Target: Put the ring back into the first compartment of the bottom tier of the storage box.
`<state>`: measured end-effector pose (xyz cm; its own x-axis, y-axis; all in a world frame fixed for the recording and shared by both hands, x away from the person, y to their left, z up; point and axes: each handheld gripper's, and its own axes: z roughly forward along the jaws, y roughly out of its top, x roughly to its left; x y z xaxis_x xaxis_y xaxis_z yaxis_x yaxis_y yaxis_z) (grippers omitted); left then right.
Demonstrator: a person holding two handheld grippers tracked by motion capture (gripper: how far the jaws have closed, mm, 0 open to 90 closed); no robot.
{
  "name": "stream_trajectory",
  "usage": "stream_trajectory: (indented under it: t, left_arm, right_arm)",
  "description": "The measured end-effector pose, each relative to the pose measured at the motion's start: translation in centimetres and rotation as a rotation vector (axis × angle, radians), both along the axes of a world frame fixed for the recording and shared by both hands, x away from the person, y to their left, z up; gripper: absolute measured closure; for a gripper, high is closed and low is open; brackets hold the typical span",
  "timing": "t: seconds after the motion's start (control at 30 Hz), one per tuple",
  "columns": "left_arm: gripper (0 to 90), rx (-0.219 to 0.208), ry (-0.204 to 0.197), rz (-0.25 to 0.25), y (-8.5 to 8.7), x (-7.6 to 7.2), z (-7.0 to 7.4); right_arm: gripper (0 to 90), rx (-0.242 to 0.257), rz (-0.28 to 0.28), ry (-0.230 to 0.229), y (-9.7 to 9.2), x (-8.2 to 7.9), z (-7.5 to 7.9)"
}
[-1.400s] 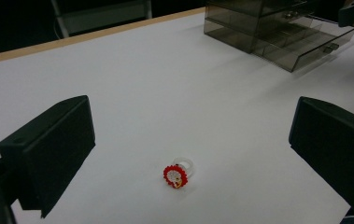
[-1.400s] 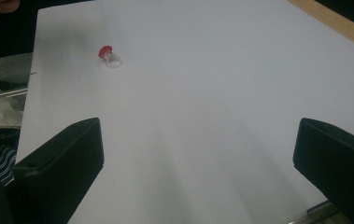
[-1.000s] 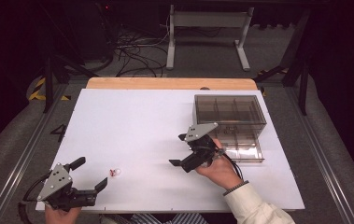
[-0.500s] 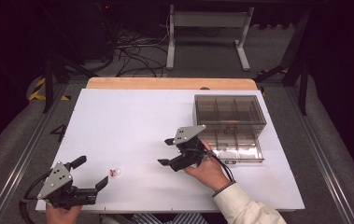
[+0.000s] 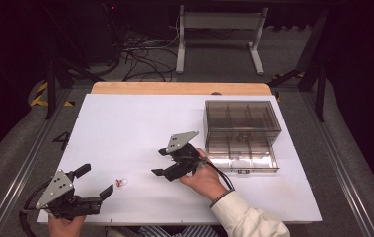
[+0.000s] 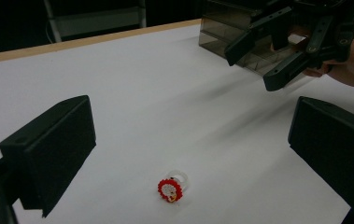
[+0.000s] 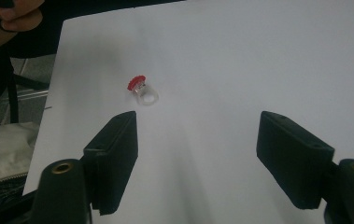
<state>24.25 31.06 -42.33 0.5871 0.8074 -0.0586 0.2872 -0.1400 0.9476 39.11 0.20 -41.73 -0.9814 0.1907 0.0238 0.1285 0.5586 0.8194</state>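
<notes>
- My left gripper (image 5: 92, 183): jaws spread wide, empty, resting low at the near-left corner of the white table (image 5: 135, 123). Parked there, I judge, so it frames the target.
- Small clear plastic ring with a red flower-shaped top (image 6: 171, 187): lies on its side on the table, just right of my left gripper, touching nothing.
- My right gripper (image 5: 162, 162): jaws apart, empty, mid-table, aimed left at the ring. Likely lined up to take it.
- Smoky transparent compartment box (image 5: 242, 133): sits far right, probable destination.
</notes>
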Motion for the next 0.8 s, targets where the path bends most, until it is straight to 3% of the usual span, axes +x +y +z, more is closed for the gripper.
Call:
stream_trajectory:
  t: [0.33,0.8]
  left_arm:
    - [1.4,0.002,-0.006,0.000,0.1,-0.3,0.0]
    - [1.5,0.002,-0.008,0.042,0.9,-1.5,-0.1]
  right_arm:
    - [28.8,0.013,0.054,0.017,2.1,0.0,-0.6]
    - [28.8,-0.001,0.100,0.012,4.3,-0.2,-1.1]
